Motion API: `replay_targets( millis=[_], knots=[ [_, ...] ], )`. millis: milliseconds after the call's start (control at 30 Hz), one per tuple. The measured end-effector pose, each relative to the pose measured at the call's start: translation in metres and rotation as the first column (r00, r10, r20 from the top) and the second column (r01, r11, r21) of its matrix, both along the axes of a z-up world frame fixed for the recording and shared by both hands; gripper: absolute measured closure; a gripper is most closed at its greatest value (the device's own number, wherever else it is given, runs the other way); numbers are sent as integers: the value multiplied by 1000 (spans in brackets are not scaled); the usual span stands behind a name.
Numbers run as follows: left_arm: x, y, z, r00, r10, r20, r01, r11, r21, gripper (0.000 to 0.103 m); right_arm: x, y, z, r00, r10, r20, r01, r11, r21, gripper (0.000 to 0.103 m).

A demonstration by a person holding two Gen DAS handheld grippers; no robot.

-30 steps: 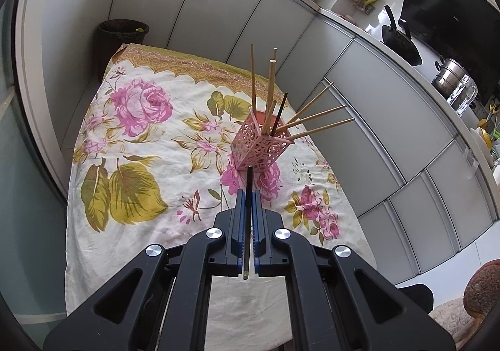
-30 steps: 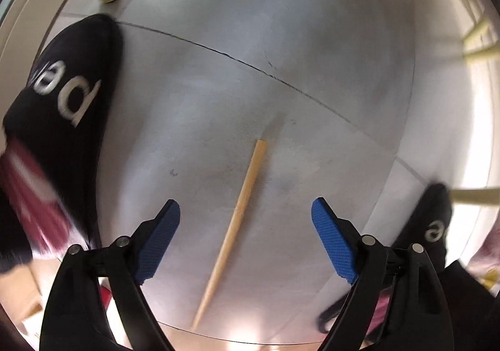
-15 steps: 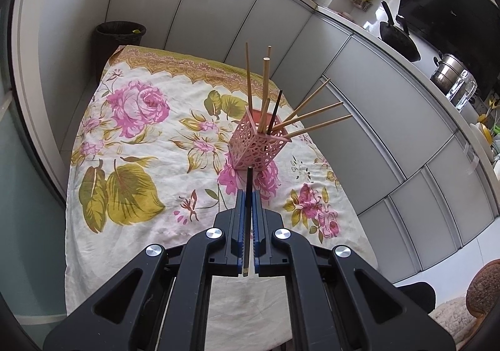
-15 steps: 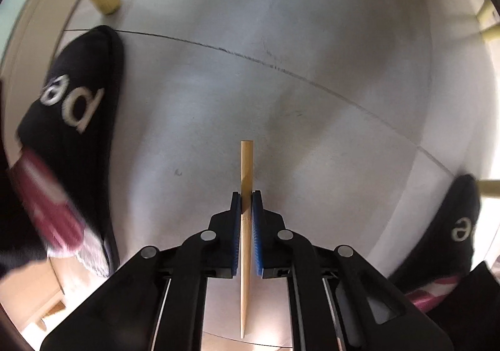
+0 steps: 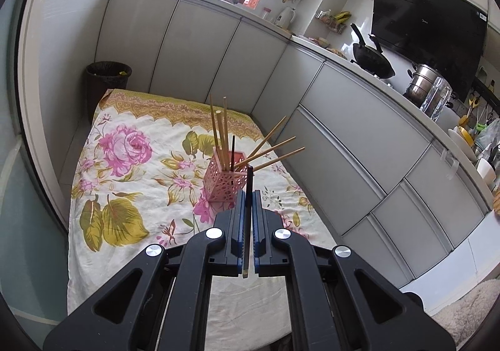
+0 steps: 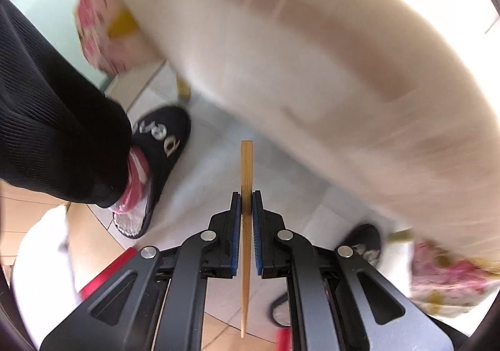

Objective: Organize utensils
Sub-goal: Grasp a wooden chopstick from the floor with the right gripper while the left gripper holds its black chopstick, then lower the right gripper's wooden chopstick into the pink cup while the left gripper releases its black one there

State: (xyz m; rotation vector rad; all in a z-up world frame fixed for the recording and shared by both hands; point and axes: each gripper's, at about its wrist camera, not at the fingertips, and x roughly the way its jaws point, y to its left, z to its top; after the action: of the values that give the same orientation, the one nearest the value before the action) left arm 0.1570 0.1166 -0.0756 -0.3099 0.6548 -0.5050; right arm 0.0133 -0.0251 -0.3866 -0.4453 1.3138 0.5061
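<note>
Left wrist view, from the left of the frame: a floral-clothed surface (image 5: 125, 169) fills the left half. At centre stands a pink lattice holder (image 5: 223, 180) with several wooden chopsticks and one dark one fanned out of it. Just below, the left gripper (image 5: 247, 213) has its jaws clamped on a dark chopstick (image 5: 249, 185), its tip near the holder's right rim.

Right wrist view: a black slipper (image 6: 159, 144) sits left of centre on the floor; at centre the right gripper (image 6: 246, 210) pinches a wooden chopstick (image 6: 246, 163), the blurred tablecloth overhead.

The step appears to be delivery: each stick must next be tipped upright and lowered into the holder.
</note>
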Motion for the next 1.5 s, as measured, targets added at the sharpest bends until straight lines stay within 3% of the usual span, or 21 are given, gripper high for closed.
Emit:
replay_targets(
  millis=[167,267,500,733,900,1067,1233,1500],
  knots=[
    [-29,-15,39,998,6,64,-5,1000,-22,100,-13,-11,86,982,64,180,-82,992,93,96],
    [-46,-28,65,994,-2,107,3,1000,-7,100,-14,-21,133,957,41,289,-90,983,159,96],
    [-85,-46,129,971,7,238,-14,999,31,100,0,-57,247,862,-175,475,-2,937,349,96],
    [-90,-51,172,945,38,326,-56,997,47,100,42,-92,341,747,-430,507,114,834,539,96],
    [-67,-59,174,945,54,321,-71,997,39,100,78,-122,386,677,-553,485,161,755,636,96],
    [-21,-75,159,960,61,275,-75,996,41,100,118,-146,416,613,-624,484,183,708,682,95],
    [35,-89,140,966,91,240,-104,994,40,100,157,-162,444,551,-664,506,182,687,703,95],
    [118,-106,108,955,170,243,-196,977,89,100,220,-159,445,510,-668,543,152,691,707,95]
  ],
)
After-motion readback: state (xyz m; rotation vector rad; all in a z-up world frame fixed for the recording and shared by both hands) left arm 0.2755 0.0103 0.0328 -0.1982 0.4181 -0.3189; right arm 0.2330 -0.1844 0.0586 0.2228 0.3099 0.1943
